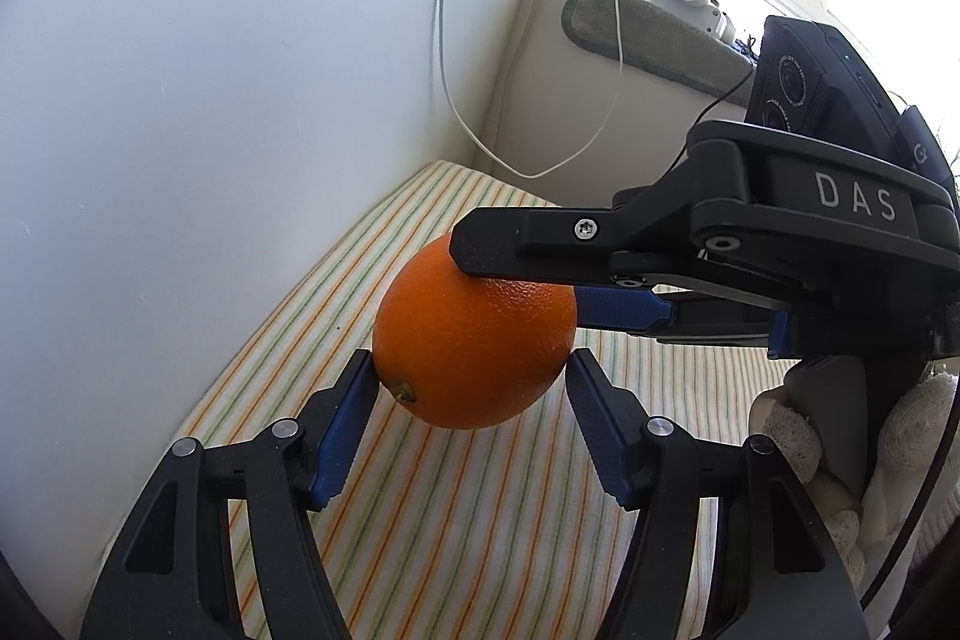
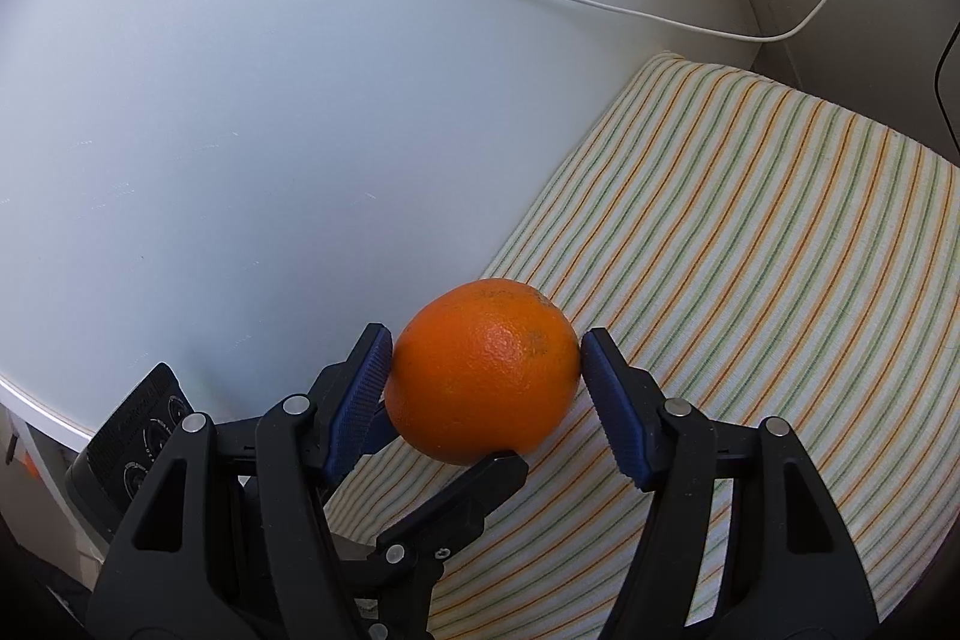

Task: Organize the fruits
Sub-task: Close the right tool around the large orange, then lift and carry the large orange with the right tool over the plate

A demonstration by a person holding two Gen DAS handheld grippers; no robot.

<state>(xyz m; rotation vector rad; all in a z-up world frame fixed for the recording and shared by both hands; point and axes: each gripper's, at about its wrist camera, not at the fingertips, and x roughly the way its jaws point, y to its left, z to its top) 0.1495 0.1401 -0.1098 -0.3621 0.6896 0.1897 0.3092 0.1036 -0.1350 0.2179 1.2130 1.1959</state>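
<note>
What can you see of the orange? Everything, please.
The orange is one whole, round fruit with bright, dimpled peel and a small greenish-brown stem nub low on its left in the left wrist view. It is held above the striped cloth. Both the left gripper and the right gripper clamp it at once, blue pads pressed on opposite sides, crosswise to each other.

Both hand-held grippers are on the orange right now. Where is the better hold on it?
Across its widest middle, as the left hand-held gripper has it. The orange is round, so pads at opposite sides of the equator will not slide off. Its stem end faces low and left there; keep off it. The right hand-held gripper also pinches the sides.
</note>
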